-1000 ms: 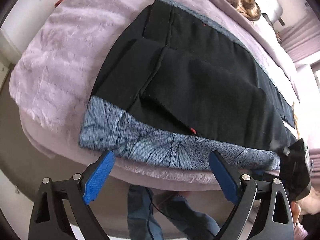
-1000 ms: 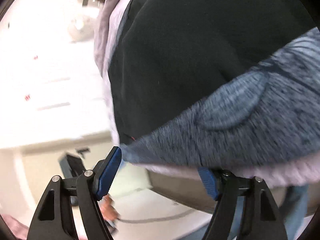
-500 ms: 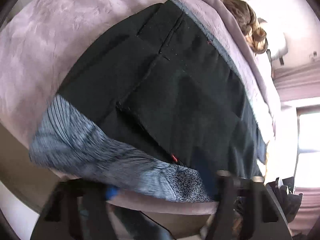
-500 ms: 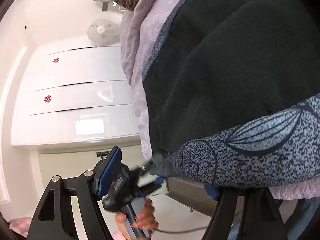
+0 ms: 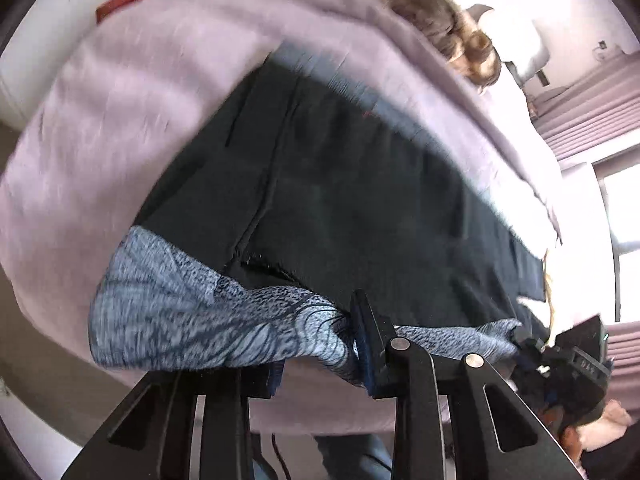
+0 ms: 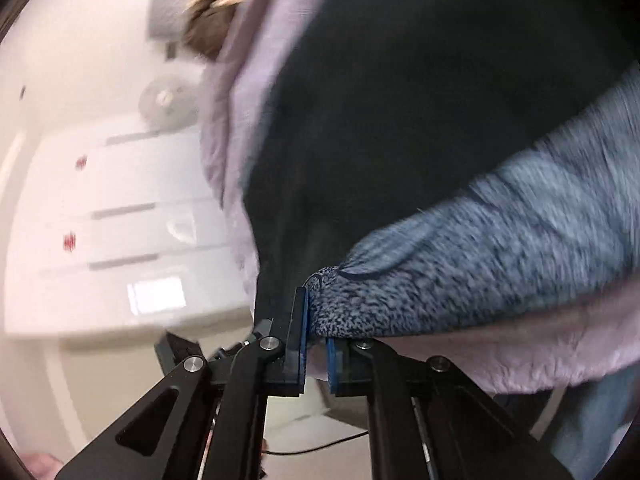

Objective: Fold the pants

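Black pants [image 5: 360, 200] lie spread over a lilac blanket [image 5: 120, 120] on a bed, their blue-grey patterned band [image 5: 180, 320] along the near edge. My left gripper [image 5: 324, 356] is shut on the band, and the cloth bunches up between its jaws and rises off the blanket. My right gripper [image 5: 520, 340] clamps the band's far right end. In the right wrist view the right gripper [image 6: 316, 336] is shut on the corner of the band [image 6: 480, 260], with the black cloth [image 6: 400, 100] above it.
The blanket's front edge hangs over the bed side. A brown fuzzy item [image 5: 452, 40] lies at the far end. White drawers [image 6: 100, 220] and a round fan [image 6: 168, 100] stand beyond the bed. The person's jeans [image 5: 352, 456] and a hand [image 5: 600, 428] are below.
Both grippers went from open to shut on the patterned band. The band has lifted and bunched at both grips, and both views have shifted upward.
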Demonstrator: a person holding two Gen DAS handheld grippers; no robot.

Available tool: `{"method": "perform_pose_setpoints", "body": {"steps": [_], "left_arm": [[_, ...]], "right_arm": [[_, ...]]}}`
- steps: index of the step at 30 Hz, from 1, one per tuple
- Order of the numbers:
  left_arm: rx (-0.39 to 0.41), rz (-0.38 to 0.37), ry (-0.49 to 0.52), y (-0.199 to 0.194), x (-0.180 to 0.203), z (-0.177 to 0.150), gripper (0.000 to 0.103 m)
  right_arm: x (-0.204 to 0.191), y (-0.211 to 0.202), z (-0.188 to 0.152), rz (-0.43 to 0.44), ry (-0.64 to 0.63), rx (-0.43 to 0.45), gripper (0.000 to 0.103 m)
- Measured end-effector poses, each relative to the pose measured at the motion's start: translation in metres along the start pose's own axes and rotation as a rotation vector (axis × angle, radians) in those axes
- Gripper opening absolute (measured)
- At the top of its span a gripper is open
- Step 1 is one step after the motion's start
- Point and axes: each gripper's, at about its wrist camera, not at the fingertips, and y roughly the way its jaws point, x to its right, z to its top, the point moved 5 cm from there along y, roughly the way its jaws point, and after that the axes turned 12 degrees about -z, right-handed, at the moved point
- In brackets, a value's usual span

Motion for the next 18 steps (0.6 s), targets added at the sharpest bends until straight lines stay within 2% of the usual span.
{"method": "perform_pose_setpoints", "body": {"steps": [5, 7, 8, 9, 13, 14, 15, 18], "left_arm": [[0.1, 0.032, 0.065, 0.0, 0.031, 0.062, 0.033], [0.152, 0.076, 0.08, 0.011, 0.035, 0.096, 0.052], [0.19, 0.12, 0.085, 0.02, 0.033, 0.114, 0.068], [0.21, 0.13, 0.081, 0.029, 0.029, 0.127, 0.071], [0.212, 0.192, 0.057, 0.076, 0.009, 0.163, 0.073], [0.211, 0.238, 0.057, 0.089, 0.002, 0.171, 0.082], [0.21, 0.26, 0.059, 0.097, -0.001, 0.172, 0.085], [0.191, 0.332, 0.047, 0.117, -0.017, 0.187, 0.085]], "right_arm": [[-0.054, -0.003, 0.07, -0.036, -0.183, -0.065, 0.008], [-0.069, 0.005, 0.105, -0.06, -0.232, -0.11, 0.008], [-0.074, 0.011, 0.118, -0.073, -0.248, -0.13, 0.008], [-0.077, 0.02, 0.136, -0.092, -0.27, -0.148, 0.008], [-0.072, 0.058, 0.186, -0.119, -0.257, -0.213, 0.008], [-0.069, 0.069, 0.195, -0.131, -0.26, -0.218, 0.01], [-0.066, 0.082, 0.204, -0.147, -0.271, -0.224, 0.012], [-0.057, 0.105, 0.223, -0.213, -0.28, -0.223, 0.013]]}}
